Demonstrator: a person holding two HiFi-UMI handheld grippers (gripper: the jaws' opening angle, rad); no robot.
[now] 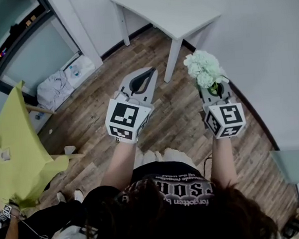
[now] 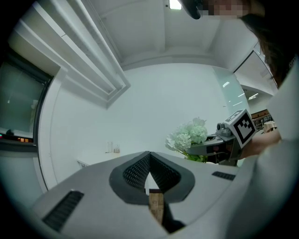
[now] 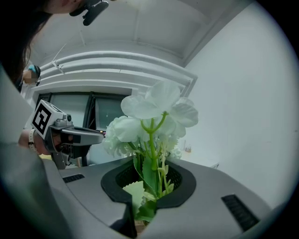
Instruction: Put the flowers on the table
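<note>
Dark hair [image 1: 198,215] and a black printed shirt [image 1: 165,185] fill the bottom of the head view, and both forearms reach forward from there over a wooden floor [image 1: 181,129]. The right gripper [image 1: 212,88] is clamped on the green stems of the flowers [image 1: 203,68]. The grip sits low on the stems, so the white blooms stand upright above the jaws and nothing presses on the petals, which look soft and easy to crush. Leaves fill the hollow between the pads in the right gripper view.

The left gripper [image 1: 147,74] is closed with nothing in it; only floor shows through the gap behind its meeting tips. It is level beside the right gripper and apart from the blooms, probably kept there so it does not brush them.

The white table [image 1: 167,12] stands ahead near the wall, well apart from the flowers, with bare top on its near side. The flowers are in the air, not yet set down. This looks like the carry toward the table, and holding them upright should let them be lowered stem-first.
</note>
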